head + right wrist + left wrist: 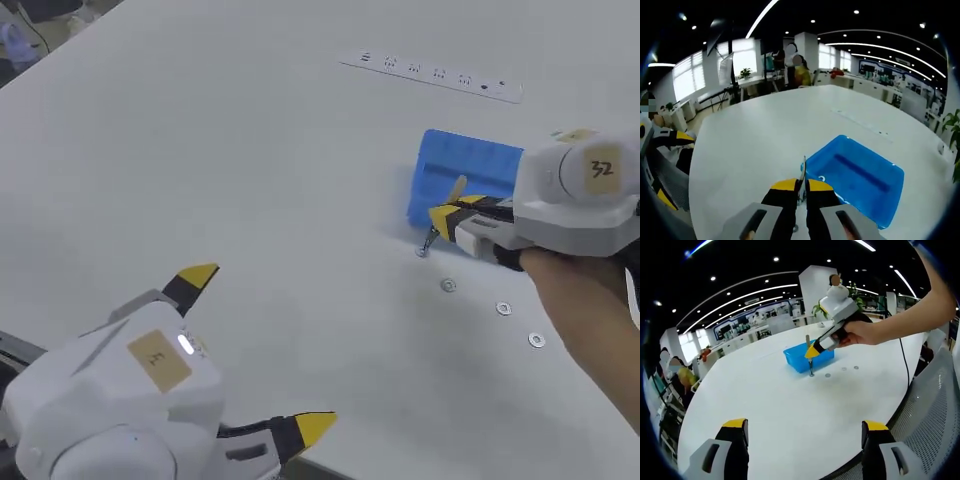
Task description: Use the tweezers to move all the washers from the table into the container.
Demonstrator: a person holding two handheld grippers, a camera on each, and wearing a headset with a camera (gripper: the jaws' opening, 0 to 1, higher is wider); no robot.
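Note:
My right gripper (447,216) is shut on thin metal tweezers (428,240), which point down to the table just in front of the blue container (466,170). Whether the tips hold a washer I cannot tell. Three washers lie on the table: one (448,286) nearest the tweezers, a second (503,309), and a third (537,341). In the right gripper view the gripper (802,186) clamps the tweezers (802,172) beside the container (860,175). My left gripper (256,352) stands open at the bottom left, nothing between its fingers; its view shows the container (796,359) and washers (828,375).
A white power strip (430,75) lies on the table beyond the container. The person's hand (570,295) holds the right gripper above the washers. The white table (250,170) spreads wide to the left. Office desks and people stand far behind.

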